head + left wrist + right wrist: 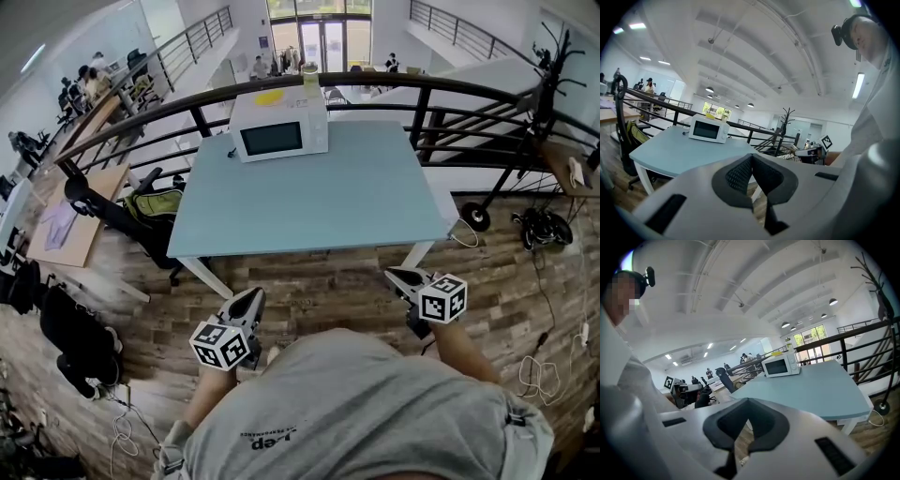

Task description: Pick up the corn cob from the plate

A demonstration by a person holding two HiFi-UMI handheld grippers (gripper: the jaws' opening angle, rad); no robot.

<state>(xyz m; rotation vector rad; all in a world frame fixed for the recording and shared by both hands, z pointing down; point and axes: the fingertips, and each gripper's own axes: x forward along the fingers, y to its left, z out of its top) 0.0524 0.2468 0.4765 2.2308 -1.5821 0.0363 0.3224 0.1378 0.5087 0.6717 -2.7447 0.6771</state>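
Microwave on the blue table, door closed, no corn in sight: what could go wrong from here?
No plate or cob shows; if they sit inside the microwave, its door needs opening first. The left gripper and right gripper are both shut, so a push could slide it toward the railing behind.

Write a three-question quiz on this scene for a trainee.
1. True or false: the microwave has its door open.
2. Multiple choice: the microwave stands A) on the floor; B) at the far side of the blue table; C) at the table's near edge.
3. Fill in: the jaws of the left hand-held gripper and the right hand-held gripper are ___.
Key: 1 false; 2 B; 3 shut, with nothing between them.
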